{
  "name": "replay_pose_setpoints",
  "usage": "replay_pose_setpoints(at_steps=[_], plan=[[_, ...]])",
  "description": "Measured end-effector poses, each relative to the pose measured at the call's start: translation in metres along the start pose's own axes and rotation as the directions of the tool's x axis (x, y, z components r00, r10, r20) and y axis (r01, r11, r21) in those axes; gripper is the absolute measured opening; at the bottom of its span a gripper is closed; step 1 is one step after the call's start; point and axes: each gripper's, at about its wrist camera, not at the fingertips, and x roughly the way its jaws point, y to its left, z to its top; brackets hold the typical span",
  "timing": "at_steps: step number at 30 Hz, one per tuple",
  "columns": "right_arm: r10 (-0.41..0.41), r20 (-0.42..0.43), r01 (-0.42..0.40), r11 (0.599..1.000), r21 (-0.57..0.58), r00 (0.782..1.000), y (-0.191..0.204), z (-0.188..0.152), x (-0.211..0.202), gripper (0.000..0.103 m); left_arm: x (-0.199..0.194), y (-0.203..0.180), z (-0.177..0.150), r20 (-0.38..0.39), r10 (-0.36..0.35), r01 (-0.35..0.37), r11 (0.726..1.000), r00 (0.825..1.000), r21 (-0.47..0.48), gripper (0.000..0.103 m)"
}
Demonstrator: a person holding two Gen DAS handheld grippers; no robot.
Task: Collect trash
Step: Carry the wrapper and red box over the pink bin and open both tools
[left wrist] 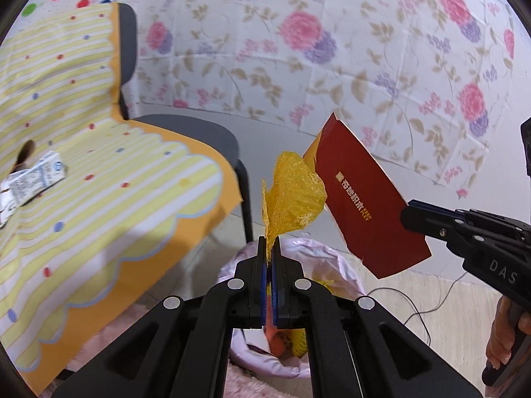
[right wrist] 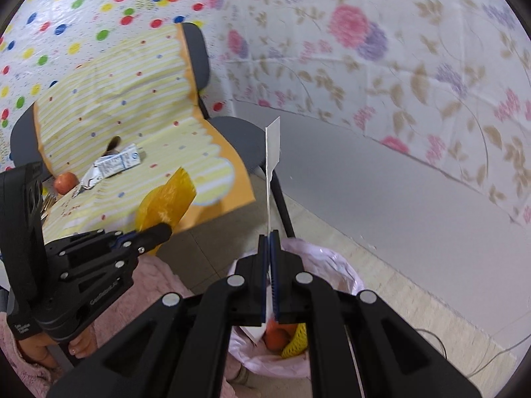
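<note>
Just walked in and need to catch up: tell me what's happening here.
A person is clearing trash with a handheld gripper in each hand. The left gripper is shut on a crumpled yellow wrapper; the right gripper is shut on a flat red card sleeve. Both are held above a bin lined with a pink bag, which already holds some trash. A milk carton and an apple remain on the table.

Bin's contents [right wrist: 285, 340] behind claw [right wrist: 269, 235]
</note>
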Motion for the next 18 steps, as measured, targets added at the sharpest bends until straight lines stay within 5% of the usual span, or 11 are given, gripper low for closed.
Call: replay_pose_setpoints(at_steps=[8, 9, 12, 18], plan=[[0.011, -0.026, -0.01, 0.999, 0.043, 1.0, -0.019, -0.006, 0.009, 0.003, 0.025, -0.009, 0.006, -0.042, -0.035, 0.035, 0.999, 0.998, -0.008, 0.004], [0.014, -0.028, -0.013, 0.999, 0.044, 1.0, -0.02, -0.005, 0.01, 0.003, 0.028, -0.01, 0.007, -0.052, -0.046, 0.045, 0.999, 0.998, -0.012, 0.008], [0.037, -0.03, -0.036, 0.998, 0.055, 0.999, -0.026, -0.006, 0.014, 0.003, 0.033, -0.01, 0.007, -0.062, -0.032, 0.03, 0.999, 0.998, -0.021, 0.048], [0.022, -0.059, -0.018, 0.997, 0.072, 0.998, -0.034, -0.011, 0.024, 0.012, 0.026, -0.001, 0.003, -0.06, -0.012, 0.01, 1.0, 0.998, -0.029, 0.051]])
